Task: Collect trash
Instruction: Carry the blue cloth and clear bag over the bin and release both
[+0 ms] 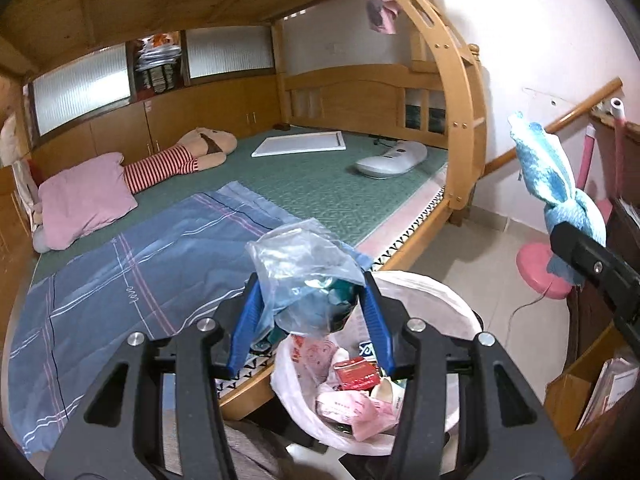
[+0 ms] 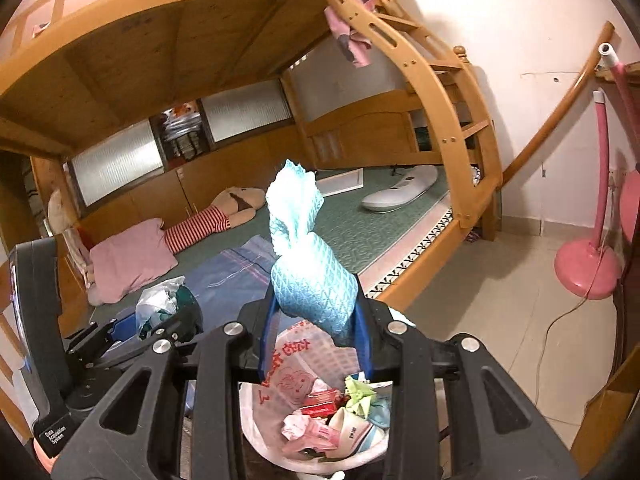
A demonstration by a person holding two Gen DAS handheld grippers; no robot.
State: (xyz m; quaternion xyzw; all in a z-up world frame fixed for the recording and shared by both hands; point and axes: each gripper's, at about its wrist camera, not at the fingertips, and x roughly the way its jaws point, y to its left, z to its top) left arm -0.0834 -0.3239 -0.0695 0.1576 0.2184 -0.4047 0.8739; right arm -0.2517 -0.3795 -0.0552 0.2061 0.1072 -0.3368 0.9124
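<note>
1. On the casing of our left gripper (image 2: 160,322) we read "Data Acquisition System". The pink bag lining the trash bin (image 2: 256,428) carries red characters we cannot make out.
2. Our left gripper (image 1: 308,312) is clamped on a crumpled clear plastic bag (image 1: 304,268), held above the bin's rim (image 1: 460,300).
3. Our right gripper (image 2: 316,332) is squeezed on a twisted blue cloth (image 2: 308,268), directly over the bin, which holds wrappers and a red box (image 1: 356,372).
4. Behind stands a wooden bunk bed (image 1: 460,120) with a green mat (image 1: 320,184), blue sheet (image 1: 120,272), pink pillow (image 1: 84,196) and striped doll (image 1: 180,160).
5. A pink fan base (image 2: 588,268) sits on the tiled floor (image 2: 500,312).
</note>
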